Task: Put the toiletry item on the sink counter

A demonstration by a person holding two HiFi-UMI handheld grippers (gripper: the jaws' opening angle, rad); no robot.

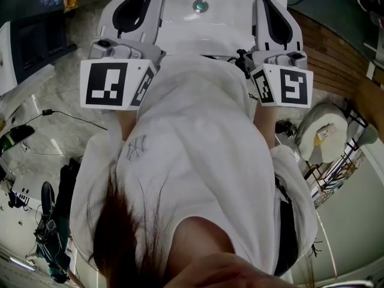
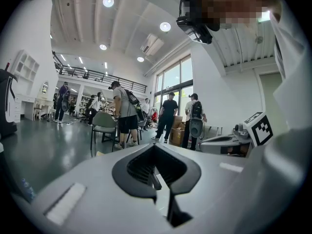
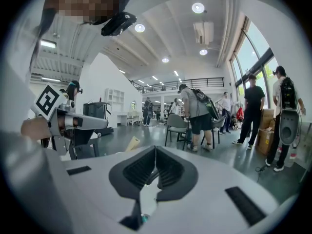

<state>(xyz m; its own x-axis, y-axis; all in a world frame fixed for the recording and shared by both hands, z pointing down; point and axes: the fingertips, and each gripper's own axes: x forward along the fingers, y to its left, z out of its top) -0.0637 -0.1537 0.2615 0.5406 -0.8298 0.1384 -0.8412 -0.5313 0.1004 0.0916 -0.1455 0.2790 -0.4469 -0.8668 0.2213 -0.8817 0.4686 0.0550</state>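
Left gripper [image 2: 155,148]: jaws pressed together, nothing between the pads as far as I see; it points roughly level, out into the room.
Right gripper [image 3: 156,150]: jaws together at the tip as well, and I see nothing pinched.
Placement: in the head view I see both grippers held out in front of the torso, left at the left and right at the right, well apart, each over the near part of the sink.
Marker cubes: left cube [image 1: 111,84] and right cube [image 1: 288,86] both face up toward the head camera.
Sink [image 1: 198,35]: white basin at the top centre of the head view, between the two grippers.
Drain [image 1: 200,6]: round metal fitting in the basin, about midway between the grippers.
Toiletry item: I can't find it in any view, so I can't say where it is.
Shirt [image 1: 198,149]: white, worn by the person holding the rig; it fills the middle of the head view.
Room: big hall with a shiny grey floor, a green chair [image 2: 103,123], and a group of people [image 2: 124,112] standing beyond it.
Cross view: the left gripper view catches the right gripper at its right edge.
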